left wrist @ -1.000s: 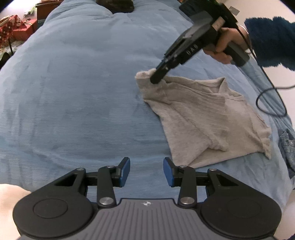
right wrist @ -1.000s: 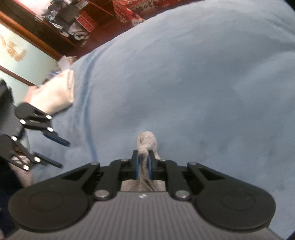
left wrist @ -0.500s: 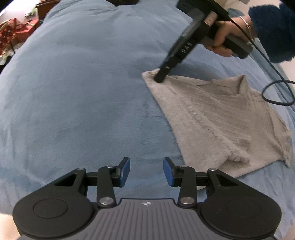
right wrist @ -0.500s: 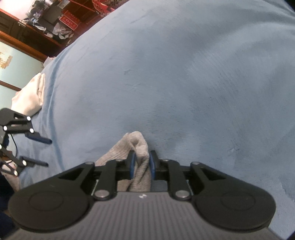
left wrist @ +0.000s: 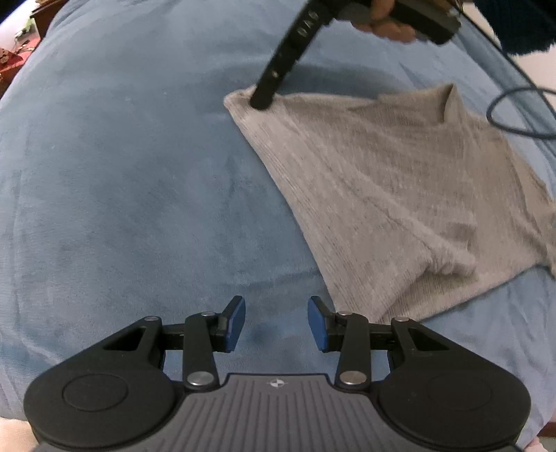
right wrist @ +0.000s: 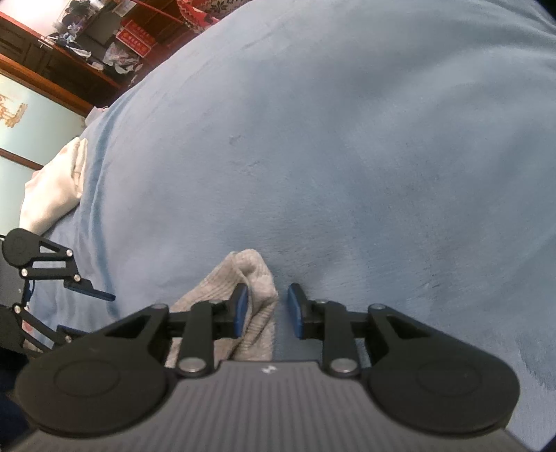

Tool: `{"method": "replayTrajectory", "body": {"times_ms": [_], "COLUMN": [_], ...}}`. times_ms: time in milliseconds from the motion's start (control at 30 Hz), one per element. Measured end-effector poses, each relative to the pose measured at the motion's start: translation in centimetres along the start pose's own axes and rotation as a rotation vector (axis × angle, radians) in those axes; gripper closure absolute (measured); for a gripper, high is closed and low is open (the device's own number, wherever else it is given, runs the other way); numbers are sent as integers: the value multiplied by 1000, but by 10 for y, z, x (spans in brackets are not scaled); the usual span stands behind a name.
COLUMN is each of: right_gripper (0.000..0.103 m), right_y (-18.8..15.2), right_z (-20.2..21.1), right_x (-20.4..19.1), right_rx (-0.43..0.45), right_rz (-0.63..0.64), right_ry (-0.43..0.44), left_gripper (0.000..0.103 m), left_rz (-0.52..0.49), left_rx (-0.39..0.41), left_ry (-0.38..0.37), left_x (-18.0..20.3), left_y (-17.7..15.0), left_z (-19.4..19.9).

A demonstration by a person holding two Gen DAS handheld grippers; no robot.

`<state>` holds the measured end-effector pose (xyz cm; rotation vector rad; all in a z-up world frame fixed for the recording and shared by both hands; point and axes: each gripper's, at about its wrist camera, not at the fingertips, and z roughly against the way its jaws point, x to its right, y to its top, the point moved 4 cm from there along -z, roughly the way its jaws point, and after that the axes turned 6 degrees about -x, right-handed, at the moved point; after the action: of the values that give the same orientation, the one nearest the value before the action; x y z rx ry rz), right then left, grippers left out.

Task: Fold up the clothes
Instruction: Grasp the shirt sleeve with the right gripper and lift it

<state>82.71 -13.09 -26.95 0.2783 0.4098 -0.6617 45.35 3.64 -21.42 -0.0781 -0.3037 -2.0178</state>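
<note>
A blue blanket (left wrist: 132,180) covers the bed and fills nearly all of both views, soft and faintly creased. On it, toward the right of the left wrist view, lies the grey knit garment (left wrist: 399,194), spread mostly flat with one folded flap bunched along its near lower edge and a pointed bit standing up at its far edge. A black cable (left wrist: 514,114) loops over the blanket just beyond the garment's far right side. At the garment's far left corner the right claw (right wrist: 266,306) points steeply down; its jaws are opening, and the corner of the garment lies bunched between them, touching the left blue pad while the right pad stands clear of the cloth, so the fabric is no longer pinched. A hand (left wrist: 389,24) in a dark fuzzy sleeve holds that tool from above. The left claw (left wrist: 276,323) hangs over bare blanket just beside the garment's near corner, its blue pads partly apart with nothing between them. A cream-coloured cloth (right wrist: 52,194) sits at the blanket's edge on the left of the right wrist view, with cluttered wooden shelves (right wrist: 87,38) behind it.
</note>
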Motion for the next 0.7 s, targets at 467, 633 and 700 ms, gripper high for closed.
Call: {"method": "replayTrajectory", "body": {"times_ms": [467, 633, 700], "right_gripper": [52, 53, 55], "right_y": [6, 3, 2], "right_z": [29, 33, 25], "right_x": [-1, -17, -23], "right_rx": [62, 41, 22], "right_rz": [-32, 3, 10], "right_ry": [-45, 1, -2], "left_gripper": [63, 53, 50], "left_rz": [-53, -46, -52], "left_rx": [-109, -115, -123], "left_ry": [-6, 0, 10], "left_x": [17, 22, 25], "left_y": [0, 6, 8], "left_z": [-9, -4, -5]}}
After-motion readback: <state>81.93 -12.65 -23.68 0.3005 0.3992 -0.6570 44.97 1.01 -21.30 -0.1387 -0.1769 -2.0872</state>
